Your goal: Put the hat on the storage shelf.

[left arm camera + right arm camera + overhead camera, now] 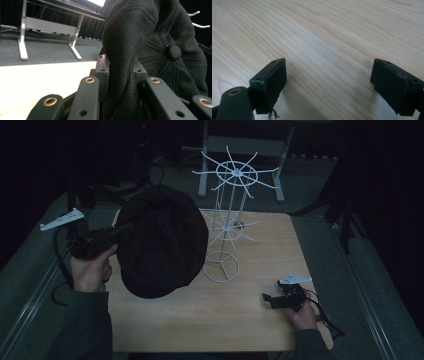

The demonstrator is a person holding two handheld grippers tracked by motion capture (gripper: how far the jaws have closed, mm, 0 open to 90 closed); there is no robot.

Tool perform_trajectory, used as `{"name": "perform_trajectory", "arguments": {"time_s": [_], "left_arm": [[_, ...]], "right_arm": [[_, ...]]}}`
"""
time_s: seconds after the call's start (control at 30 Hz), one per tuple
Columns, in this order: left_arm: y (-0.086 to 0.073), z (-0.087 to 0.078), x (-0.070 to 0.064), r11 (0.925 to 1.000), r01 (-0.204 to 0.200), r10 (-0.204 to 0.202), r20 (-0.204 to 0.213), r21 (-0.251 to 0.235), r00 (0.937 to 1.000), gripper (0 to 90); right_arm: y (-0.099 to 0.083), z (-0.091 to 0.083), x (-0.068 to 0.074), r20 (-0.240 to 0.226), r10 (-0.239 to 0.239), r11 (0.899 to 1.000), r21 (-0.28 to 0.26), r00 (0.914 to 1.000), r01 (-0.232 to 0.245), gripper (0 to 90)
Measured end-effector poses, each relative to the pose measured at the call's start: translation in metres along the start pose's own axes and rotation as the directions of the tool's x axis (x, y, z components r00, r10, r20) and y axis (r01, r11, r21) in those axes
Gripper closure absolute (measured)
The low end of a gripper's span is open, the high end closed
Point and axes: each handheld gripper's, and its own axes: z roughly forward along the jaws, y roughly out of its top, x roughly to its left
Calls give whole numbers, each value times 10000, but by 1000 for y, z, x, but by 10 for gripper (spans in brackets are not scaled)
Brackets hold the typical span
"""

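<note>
A black flat cap [162,242] hangs in the air above the left half of the wooden table [250,320], held by its edge. My left gripper [120,232] is shut on the cap [140,42]; the cloth is pinched between its two jaws, and the top button [173,52] faces the camera. A white wire rack [229,220] with radiating arms stands on the table just right of the cap. My right gripper [267,299] rests low over the table's right front, open, with bare wood [324,37] between its pads [274,77].
A grey metal frame stand [240,150] sits on the floor behind the table. Dark carpet and cables surround the table. The table's front middle is bare wood.
</note>
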Motion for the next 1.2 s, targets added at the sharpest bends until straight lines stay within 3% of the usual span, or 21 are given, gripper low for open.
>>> {"name": "perform_trajectory", "arguments": {"time_s": [0.83,1.2], "left_arm": [[9,-4,-6,9993,-118,138,546,-354,9984,753],[12,-2,-6,9985,-145,199,1054,-520,9942,753]], "right_arm": [[0,0,0,-7,17,10000,11,10000,-17,134],[0,0,0,-7,18,10000,11,10000,-18,135]]}}
